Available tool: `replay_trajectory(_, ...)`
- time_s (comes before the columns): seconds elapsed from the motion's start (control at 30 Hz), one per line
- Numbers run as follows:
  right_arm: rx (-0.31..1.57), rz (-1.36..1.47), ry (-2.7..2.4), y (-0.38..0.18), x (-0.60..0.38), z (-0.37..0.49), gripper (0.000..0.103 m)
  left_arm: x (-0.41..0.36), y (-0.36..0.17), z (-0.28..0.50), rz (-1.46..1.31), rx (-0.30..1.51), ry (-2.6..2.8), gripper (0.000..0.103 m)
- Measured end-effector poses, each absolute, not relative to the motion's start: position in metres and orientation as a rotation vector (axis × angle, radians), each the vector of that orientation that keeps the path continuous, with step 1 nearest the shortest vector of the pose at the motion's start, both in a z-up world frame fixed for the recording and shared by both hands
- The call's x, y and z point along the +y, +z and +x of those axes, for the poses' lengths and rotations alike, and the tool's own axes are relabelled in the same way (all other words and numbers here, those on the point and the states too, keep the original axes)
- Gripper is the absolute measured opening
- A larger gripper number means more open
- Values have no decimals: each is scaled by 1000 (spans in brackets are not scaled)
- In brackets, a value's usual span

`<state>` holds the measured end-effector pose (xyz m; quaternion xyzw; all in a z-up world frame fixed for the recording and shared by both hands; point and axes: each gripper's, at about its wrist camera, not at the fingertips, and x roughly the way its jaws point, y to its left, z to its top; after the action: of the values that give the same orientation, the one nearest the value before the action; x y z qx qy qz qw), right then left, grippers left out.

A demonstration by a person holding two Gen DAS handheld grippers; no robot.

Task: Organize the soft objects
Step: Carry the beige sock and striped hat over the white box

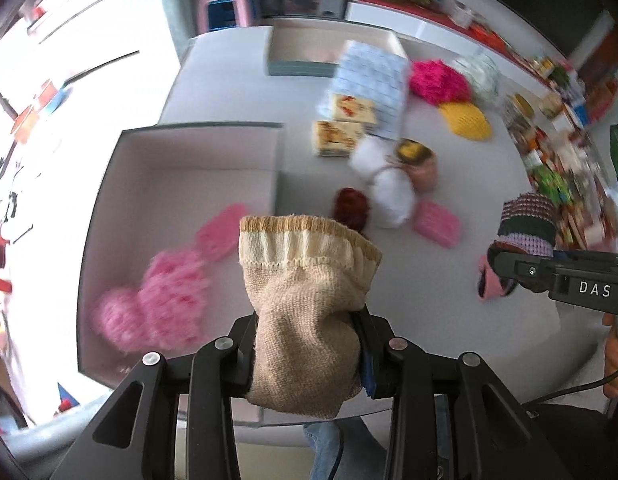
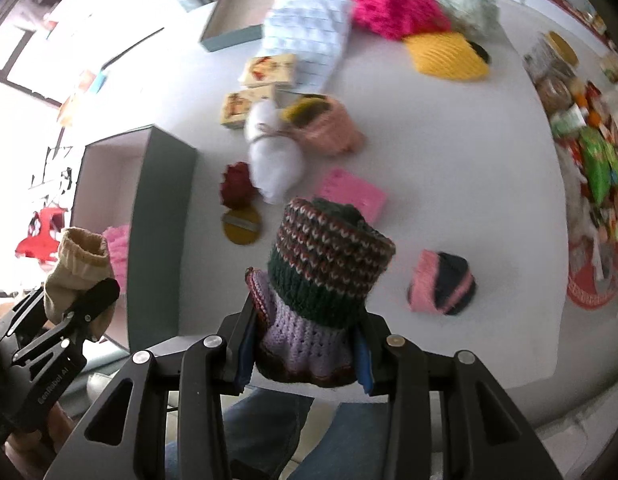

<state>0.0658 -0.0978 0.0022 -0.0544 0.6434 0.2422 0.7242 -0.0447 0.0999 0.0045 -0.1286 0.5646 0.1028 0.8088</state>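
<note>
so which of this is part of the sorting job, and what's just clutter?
In play: beige knit sock in left tongs; striped knit piece in right tongs; grey box; pink fluffy items inside.

Lying about: picture blocks; packaged goods.

Left gripper [image 1: 307,354] and right gripper [image 2: 301,354], seemingly pointing downward, are both clamped.

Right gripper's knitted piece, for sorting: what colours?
Knitted piece: lilac base, dark green band, red-and-white flecked stripes above; clearest in the right wrist view.
</note>
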Motion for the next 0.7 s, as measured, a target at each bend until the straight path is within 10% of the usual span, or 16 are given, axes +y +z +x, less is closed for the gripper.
replay_trajectory(0.7, 1377, -261, 665, 7, -1, 40, 43, 192, -1, -106, -447, 1145, 410, 38)
